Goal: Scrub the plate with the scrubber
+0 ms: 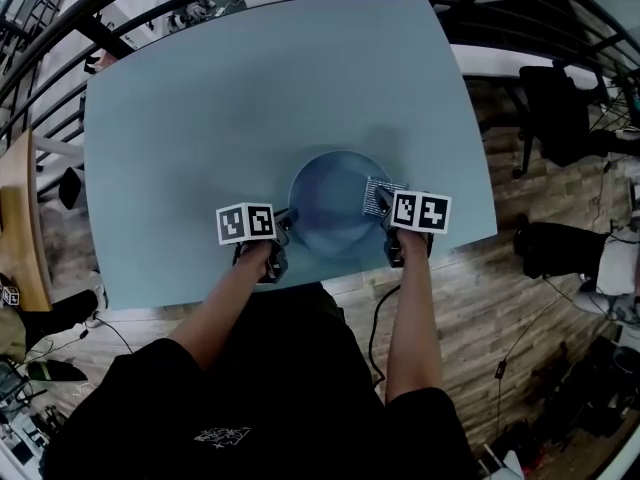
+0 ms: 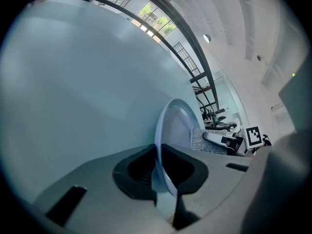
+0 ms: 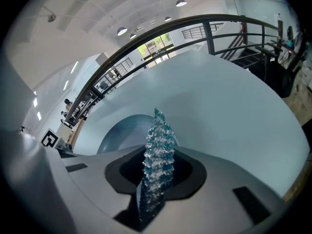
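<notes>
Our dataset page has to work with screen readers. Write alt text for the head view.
Seen from above, a person clamps the left gripper on the near left rim of a round blue plate on a pale blue table. The right gripper holds a glittery scrubber over the plate's right side. Wooden floor surrounds the table.

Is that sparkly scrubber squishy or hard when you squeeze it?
Probably squishy: the scrubber looks like glittery mesh, pinched thin in the right gripper. Likely light too. It stands up past the jaws without drooping, so maybe slightly springy, not floppy.
</notes>
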